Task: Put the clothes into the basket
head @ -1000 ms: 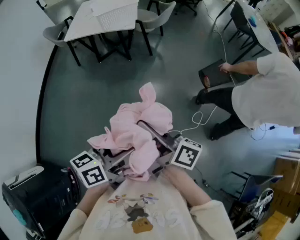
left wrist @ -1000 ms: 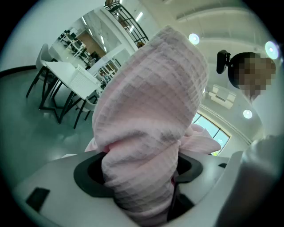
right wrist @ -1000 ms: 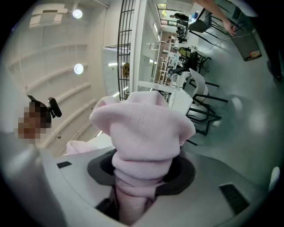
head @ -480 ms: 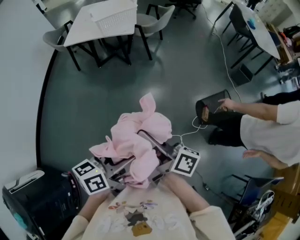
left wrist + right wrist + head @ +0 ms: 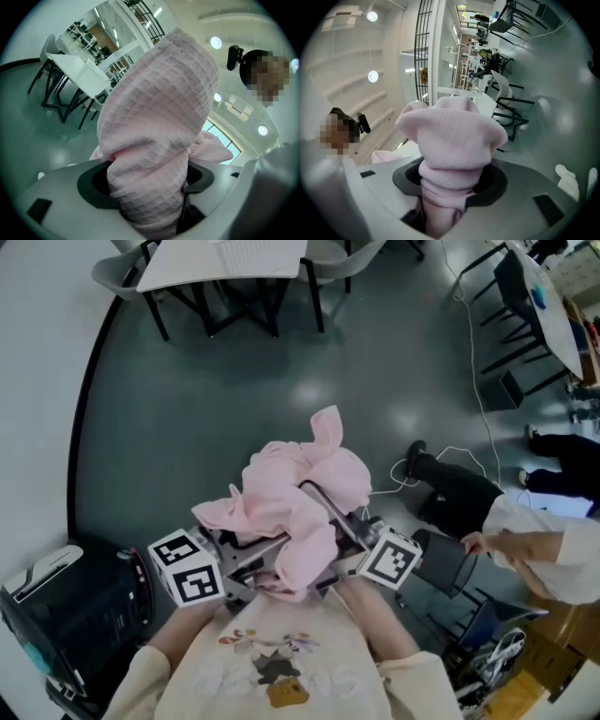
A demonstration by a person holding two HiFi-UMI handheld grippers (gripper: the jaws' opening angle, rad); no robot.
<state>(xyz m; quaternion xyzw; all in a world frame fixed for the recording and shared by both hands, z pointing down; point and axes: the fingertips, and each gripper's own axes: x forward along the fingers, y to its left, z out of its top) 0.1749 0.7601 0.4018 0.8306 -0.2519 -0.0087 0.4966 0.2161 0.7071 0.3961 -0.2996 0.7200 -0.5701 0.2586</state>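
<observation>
Grey-green floor (image 5: pixel 216 399) of an open office, seen steeply from above.

Pink clothes (image 5: pixel 302 498): held up off the floor at centre frame. They form a bunched heap just ahead of the wearer's cream printed sweater (image 5: pixel 272 671), with one flap standing up at the top.

Left gripper (image 5: pixel 147 183): jaws clamped on a thick waffle-weave fold. Cloth fills the gap and balloons up over most of that view.

Right gripper (image 5: pixel 452 180): jaws likewise closed on a smoother pink fold, squeezed to a neck between the pads and mushrooming above.

Both tools meet under the heap; in the head view their tips are buried in cloth.

Basket (image 5: pixel 255 249): white mesh, on a white table (image 5: pixel 183 273) at the top edge of the frame, well apart from the clothes. Dark table legs below, grey chair (image 5: pixel 114 276) beside it.

White wall (image 5: pixel 37 381) runs down the left side with a dark skirting line. Black box-like unit (image 5: pixel 80 615) at lower left, near the left arm; cannot tell what it is.

Right side: second person in a white top (image 5: pixel 558 563) and dark trousers (image 5: pixel 459 493), low to the floor, one hand (image 5: pixel 473 542) at a dark flat object (image 5: pixel 445 563). White cable (image 5: pixel 480 399) trails across the floor towards them. Long desk (image 5: pixel 536 287) at upper right.
</observation>
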